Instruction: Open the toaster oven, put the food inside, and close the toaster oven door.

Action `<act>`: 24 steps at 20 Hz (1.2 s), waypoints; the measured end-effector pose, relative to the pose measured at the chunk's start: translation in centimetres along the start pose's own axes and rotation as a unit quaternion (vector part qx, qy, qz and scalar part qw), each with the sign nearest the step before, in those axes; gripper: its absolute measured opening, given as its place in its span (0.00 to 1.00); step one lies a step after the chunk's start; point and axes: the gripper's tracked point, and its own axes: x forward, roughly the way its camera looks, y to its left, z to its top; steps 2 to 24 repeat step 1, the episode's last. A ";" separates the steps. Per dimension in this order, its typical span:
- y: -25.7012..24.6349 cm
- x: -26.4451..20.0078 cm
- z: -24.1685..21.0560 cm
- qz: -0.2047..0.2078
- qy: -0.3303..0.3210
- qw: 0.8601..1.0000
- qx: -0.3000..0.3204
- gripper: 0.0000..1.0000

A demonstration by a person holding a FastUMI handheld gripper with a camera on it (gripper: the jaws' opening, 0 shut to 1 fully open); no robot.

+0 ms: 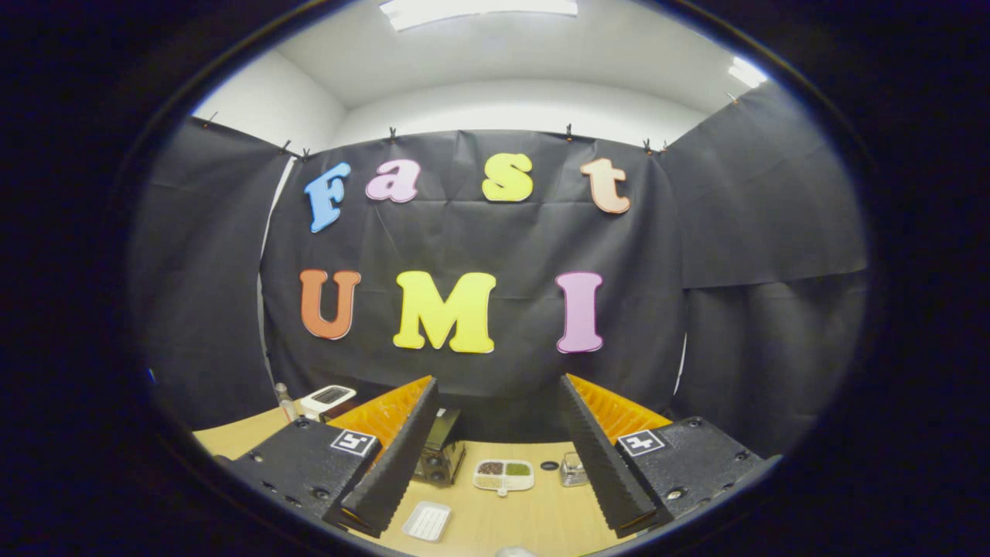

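The tool (pixel 499 456) hung high above the desk (pixel 534 518), its two fingers spread wide with nothing between them. Below the gap lay the wooden desk top, running back to the black cloth wall of the booth.

The toaster oven (pixel 441 452) stood near the far edge of the desk, just beside the left finger (pixel 394 464) and partly hidden by it. It was a dark box with knobs on the side facing the tool; whether its door was open or closed I could not tell from there.

Beside the oven, towards the middle of the desk and between the fingers, lay a white divided plate (pixel 503 474) with small heaps of food in its compartments, some brown, one green, one pale. Just past it sat a small dark round thing (pixel 549 466), too small to make out. Next to that, close to the right finger (pixel 607 464), stood a small clear container (pixel 573 469).

Nearer the front edge of the desk, by the tip of the left finger, rested an empty white rectangular tray (pixel 427 521).

Off at the far left corner, beyond the left finger, sat a white device with a dark grille (pixel 328 399) and a small bottle (pixel 285 398) beside it.
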 end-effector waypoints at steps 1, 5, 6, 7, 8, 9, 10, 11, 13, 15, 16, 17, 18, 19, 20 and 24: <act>0.0 0.1 -0.3 0.001 0.003 1.000 0.001 0.98; 0.0 0.1 -0.3 0.001 0.003 1.000 0.001 0.98; 0.0 0.1 -0.3 0.001 0.003 1.000 0.001 0.98; 0.0 0.1 -0.3 0.001 0.003 1.000 0.001 0.98; 0.0 0.1 -0.3 0.001 0.003 1.000 0.001 0.98; 0.0 0.1 -0.3 0.001 0.003 1.000 0.001 0.98; 0.0 0.1 -0.3 0.001 0.003 1.000 0.001 0.98; 0.0 0.1 -0.3 0.001 0.003 1.000 0.001 0.98; 0.0 0.1 -0.3 0.001 0.003 1.000 0.001 0.98; 0.0 0.1 -0.3 0.001 0.003 1.000 0.001 0.98; 0.0 0.1 -0.3 0.001 0.003 1.000 0.001 0.98; 0.0 0.1 -0.3 0.001 0.003 1.000 0.001 0.98; 0.0 0.1 -0.3 0.001 0.003 1.000 0.001 0.98; 0.0 0.1 -0.3 0.001 0.003 1.000 0.001 0.98; 0.0 0.1 -0.3 0.001 0.003 1.000 0.001 0.98; 0.0 0.1 -0.3 0.001 0.003 1.000 0.001 0.98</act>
